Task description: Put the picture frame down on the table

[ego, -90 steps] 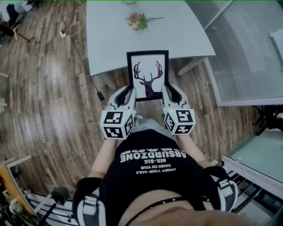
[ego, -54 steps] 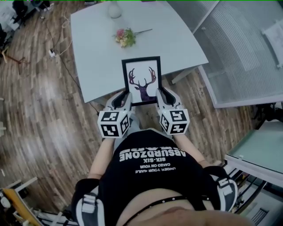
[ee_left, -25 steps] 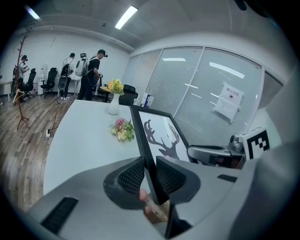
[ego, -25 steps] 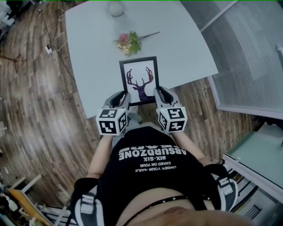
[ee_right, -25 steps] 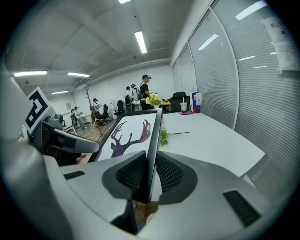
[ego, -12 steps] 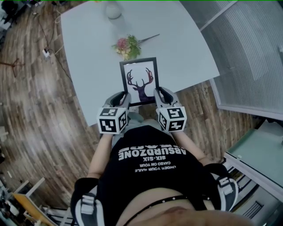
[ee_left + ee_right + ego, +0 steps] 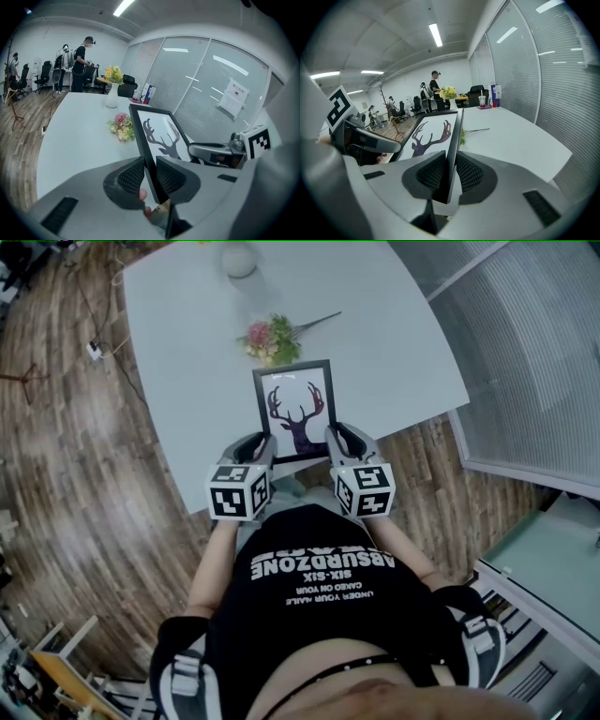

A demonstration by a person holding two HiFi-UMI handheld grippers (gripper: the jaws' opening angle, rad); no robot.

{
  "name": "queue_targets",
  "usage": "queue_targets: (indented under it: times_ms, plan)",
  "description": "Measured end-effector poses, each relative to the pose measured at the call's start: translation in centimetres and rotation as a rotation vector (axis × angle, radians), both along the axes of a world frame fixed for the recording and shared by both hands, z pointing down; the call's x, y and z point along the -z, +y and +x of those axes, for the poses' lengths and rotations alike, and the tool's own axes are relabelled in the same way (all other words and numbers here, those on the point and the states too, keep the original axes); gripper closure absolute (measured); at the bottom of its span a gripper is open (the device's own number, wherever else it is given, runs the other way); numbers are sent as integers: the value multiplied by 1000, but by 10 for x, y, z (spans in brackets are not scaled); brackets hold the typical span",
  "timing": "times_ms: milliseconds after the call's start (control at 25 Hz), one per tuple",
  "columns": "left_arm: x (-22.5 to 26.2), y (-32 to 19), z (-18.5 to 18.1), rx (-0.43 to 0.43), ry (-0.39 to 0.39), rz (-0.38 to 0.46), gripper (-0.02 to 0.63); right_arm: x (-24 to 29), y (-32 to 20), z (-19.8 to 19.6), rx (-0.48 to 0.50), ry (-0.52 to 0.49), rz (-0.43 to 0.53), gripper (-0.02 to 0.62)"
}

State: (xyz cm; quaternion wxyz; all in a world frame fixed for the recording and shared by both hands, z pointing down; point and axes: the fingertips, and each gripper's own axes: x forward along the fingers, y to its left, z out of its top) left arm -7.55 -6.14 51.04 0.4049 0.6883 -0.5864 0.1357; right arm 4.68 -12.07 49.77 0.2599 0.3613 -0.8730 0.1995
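Big white table fills the upper middle of the head view. The picture frame, deer print, is dead center over the table's near edge, probably not resting on it. The left gripper and right gripper each pinch one side edge tight. There's a little flower bunch just above it and a vase at the top.

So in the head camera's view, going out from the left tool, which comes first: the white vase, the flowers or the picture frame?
1. The picture frame: its left edge is clamped in the left tool.
2. The flowers: lying on the table, just past the frame's top edge.
3. The white vase: at the table's far end.
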Motion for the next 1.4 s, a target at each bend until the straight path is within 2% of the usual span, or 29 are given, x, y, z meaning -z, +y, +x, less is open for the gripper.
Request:
queue_targets:
  times_ms: [440,1400]
  plan:
    - [-11,-12,-12,-15,1,-31,517,-11,-11,-12,-2,16,-15,511]
    - [-49,-13,-11,-47,33,-110,517,-49,-15,-13,-12,69,-74,511]
